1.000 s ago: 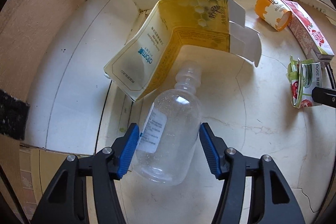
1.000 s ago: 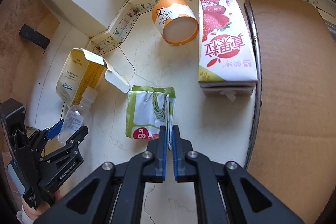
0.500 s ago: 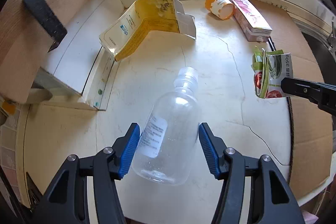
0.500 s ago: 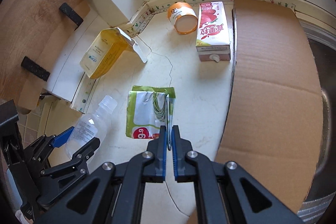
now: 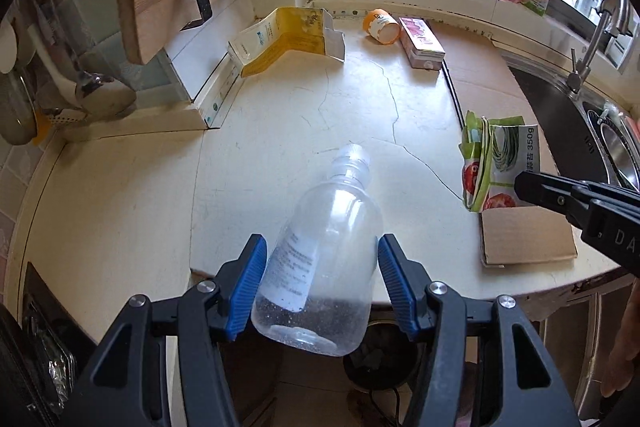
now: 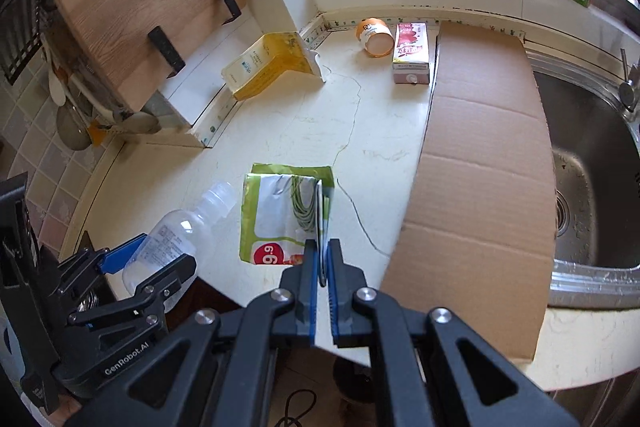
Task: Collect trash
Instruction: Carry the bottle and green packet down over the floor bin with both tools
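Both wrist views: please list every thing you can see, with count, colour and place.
Bottle: 1, clear, held in left tongs.
Packet: 1, green and white, held in right tongs.
Folded box: 1, yellow, back of counter.
Cup: 1, orange, lying beside the carton.
Carton: 1, pink and white, near the cardboard.
Cardboard: 1 sheet, brown, beside the sink.
Sink: 1, steel, right side.
Cutting board: 1, wooden, on wall brackets.
Left tongs: black, blue pads.
Right tongs: black, shut.
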